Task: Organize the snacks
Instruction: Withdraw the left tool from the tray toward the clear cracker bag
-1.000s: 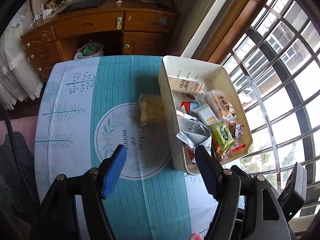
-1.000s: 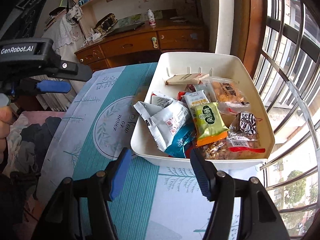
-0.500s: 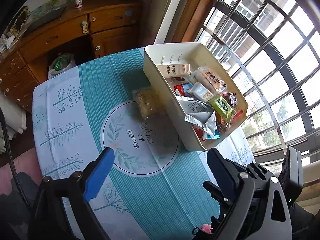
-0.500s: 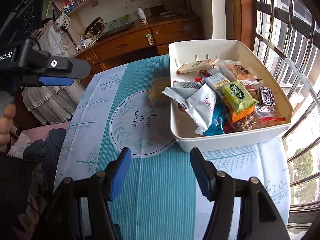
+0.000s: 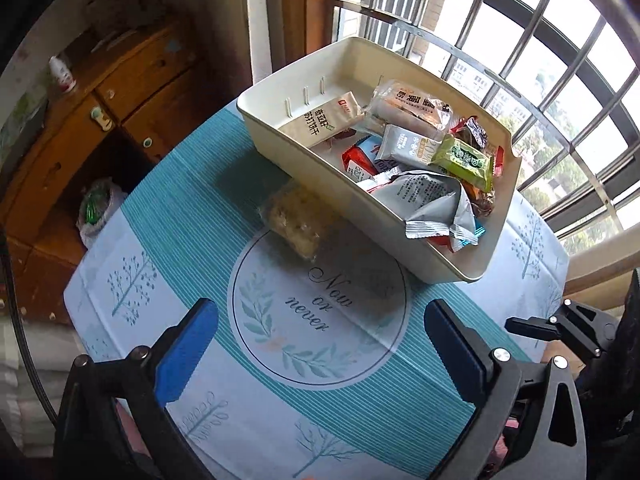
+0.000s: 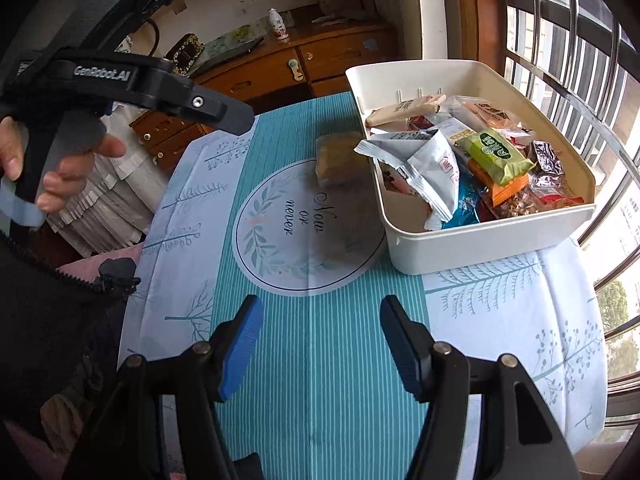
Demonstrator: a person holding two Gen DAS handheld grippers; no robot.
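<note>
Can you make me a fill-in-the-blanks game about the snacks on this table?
1. Most snacks sit inside the cream ____.
2. One yellow snack pack lies outside, on the ____.
3. The green packet lies on ____ of the pile.
4. Both tools, left tool and right tool, hold ____.

Missing words: bin; tablecloth; top; nothing

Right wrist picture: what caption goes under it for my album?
Open right gripper above the teal tablecloth, cream bin full of snacks, one snack pack outside.
</note>
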